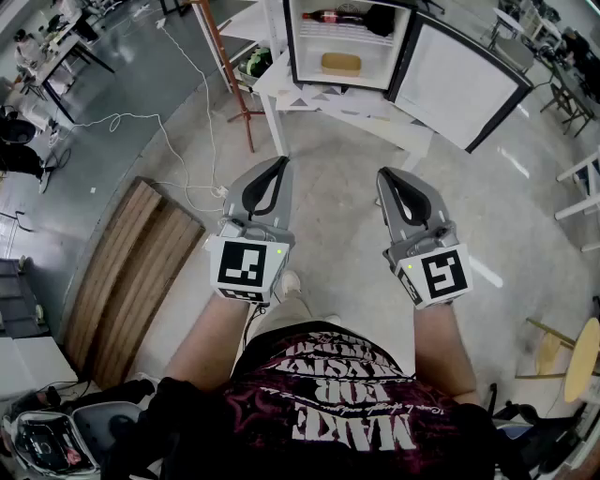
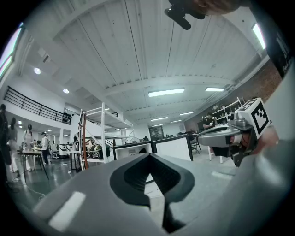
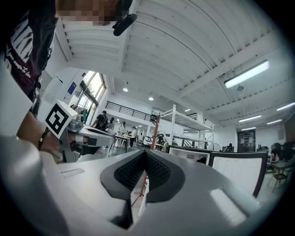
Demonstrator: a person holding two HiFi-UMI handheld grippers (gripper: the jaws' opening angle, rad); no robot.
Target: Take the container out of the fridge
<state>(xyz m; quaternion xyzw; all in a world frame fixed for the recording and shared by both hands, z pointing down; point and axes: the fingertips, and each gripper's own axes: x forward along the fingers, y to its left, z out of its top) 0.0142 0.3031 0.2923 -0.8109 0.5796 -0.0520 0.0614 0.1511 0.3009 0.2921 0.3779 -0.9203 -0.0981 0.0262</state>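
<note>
A small fridge [image 1: 349, 37] stands open on a white table [image 1: 309, 101], its door [image 1: 462, 82] swung out to the right. Inside, a tan container [image 1: 340, 63] sits on the lower level, below a shelf holding a bottle [image 1: 336, 16]. My left gripper [image 1: 278, 166] and right gripper [image 1: 385, 175] are held side by side above the floor, well short of the fridge. Both are shut with nothing in them. The left gripper view has its own jaws [image 2: 150, 156] closed, with the fridge [image 2: 130, 150] far off. In the right gripper view the jaws [image 3: 144, 154] also meet.
Wooden planks [image 1: 131, 272] lie on the floor to the left, with a white cable [image 1: 178, 141] trailing past them. A rust-coloured stand [image 1: 231, 75] rises left of the table. A wooden stool [image 1: 583, 354] is at the right. People work at tables [image 1: 56, 47] far left.
</note>
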